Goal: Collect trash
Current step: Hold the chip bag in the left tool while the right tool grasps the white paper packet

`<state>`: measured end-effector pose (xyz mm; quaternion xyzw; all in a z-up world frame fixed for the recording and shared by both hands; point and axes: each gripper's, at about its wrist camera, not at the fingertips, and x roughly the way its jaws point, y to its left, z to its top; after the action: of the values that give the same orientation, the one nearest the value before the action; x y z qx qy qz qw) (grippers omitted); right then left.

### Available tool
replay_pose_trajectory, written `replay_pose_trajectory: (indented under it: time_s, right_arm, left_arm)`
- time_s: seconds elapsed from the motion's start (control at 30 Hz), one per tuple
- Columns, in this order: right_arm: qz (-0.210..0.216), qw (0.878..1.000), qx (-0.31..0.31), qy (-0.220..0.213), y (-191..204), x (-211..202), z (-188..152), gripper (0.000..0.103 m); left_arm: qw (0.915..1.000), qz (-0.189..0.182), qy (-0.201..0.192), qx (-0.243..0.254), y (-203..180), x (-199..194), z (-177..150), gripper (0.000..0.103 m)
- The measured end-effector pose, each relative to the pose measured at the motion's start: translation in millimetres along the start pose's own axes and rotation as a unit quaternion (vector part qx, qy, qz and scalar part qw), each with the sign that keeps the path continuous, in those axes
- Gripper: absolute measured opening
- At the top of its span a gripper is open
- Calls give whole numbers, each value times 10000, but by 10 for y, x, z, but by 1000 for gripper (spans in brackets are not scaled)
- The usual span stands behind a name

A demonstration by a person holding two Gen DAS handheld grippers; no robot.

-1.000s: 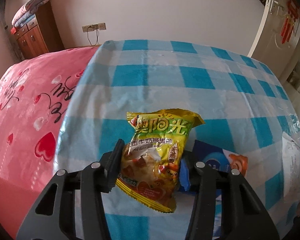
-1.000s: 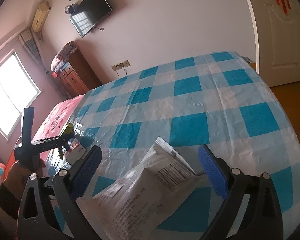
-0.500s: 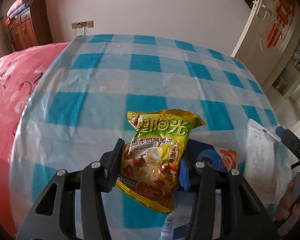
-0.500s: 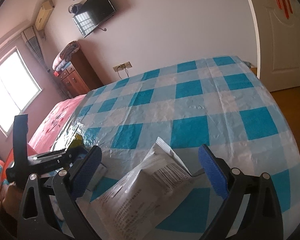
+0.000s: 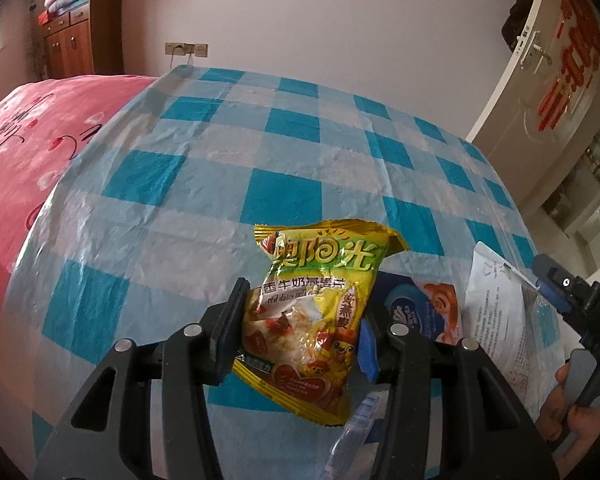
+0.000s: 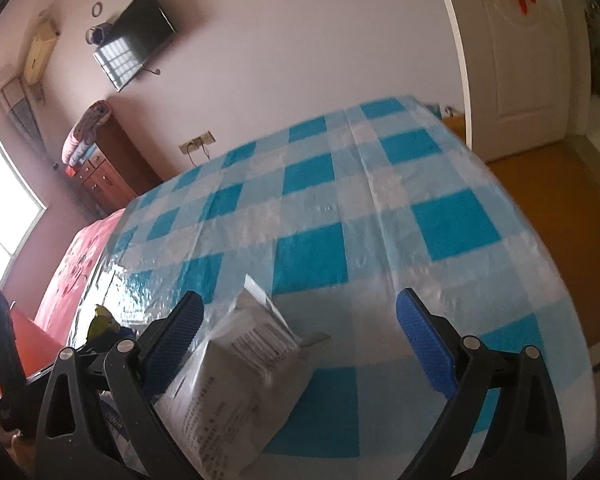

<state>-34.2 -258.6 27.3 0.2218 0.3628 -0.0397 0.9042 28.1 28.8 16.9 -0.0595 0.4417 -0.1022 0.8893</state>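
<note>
Left wrist view: left tool (image 5: pixel 300 334) clamped on yellow snack packet (image 5: pixel 314 316), right tool (image 6: pixel 300 336) spread wide over white pouch (image 6: pixel 236 384), blue wrapper (image 5: pixel 420 310) uncollected on checked worktop (image 5: pixel 260 160).

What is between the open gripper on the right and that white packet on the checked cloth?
Nothing visible. The white packet lies on the checked cloth right between the right gripper's spread jaws, uncovered. The left gripper holds a yellow snack bag off to the side.
</note>
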Motion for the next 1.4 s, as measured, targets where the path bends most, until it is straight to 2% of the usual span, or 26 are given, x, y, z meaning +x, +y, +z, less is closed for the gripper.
replay_pose_trajectory:
  time_s: [0.23, 0.37, 0.47, 0.7, 0.97, 1.03, 1.4]
  right_arm:
    - [109, 9995, -9, 313, 133, 53, -152, 96]
    - [148, 9984, -346, 425, 337, 93, -270, 96]
    - [25, 9971, -630, 436, 449, 150, -343, 96]
    - [-125, 9907, -1227, 572, 625, 255, -362, 95]
    - [-249, 9843, -1627, 642, 683, 299, -357, 82]
    - [-218, 9840, -1653, 634, 682, 293, -356, 75]
    - [-12, 9864, -1530, 605, 624, 267, -316, 64]
  left_arm:
    - [9998, 22, -115, -175, 64, -103, -53, 49]
    - [9997, 62, -130, -206, 104, -134, -82, 49]
    - [9996, 66, -139, -228, 125, -157, -100, 49]
    - [9997, 100, -151, -186, 137, -175, -117, 49]
    - [9996, 92, -150, -199, 155, -183, -129, 49]
    - [9997, 104, -163, -178, 147, -186, -134, 49]
    - [9997, 36, -191, -177, 183, -231, -192, 49]
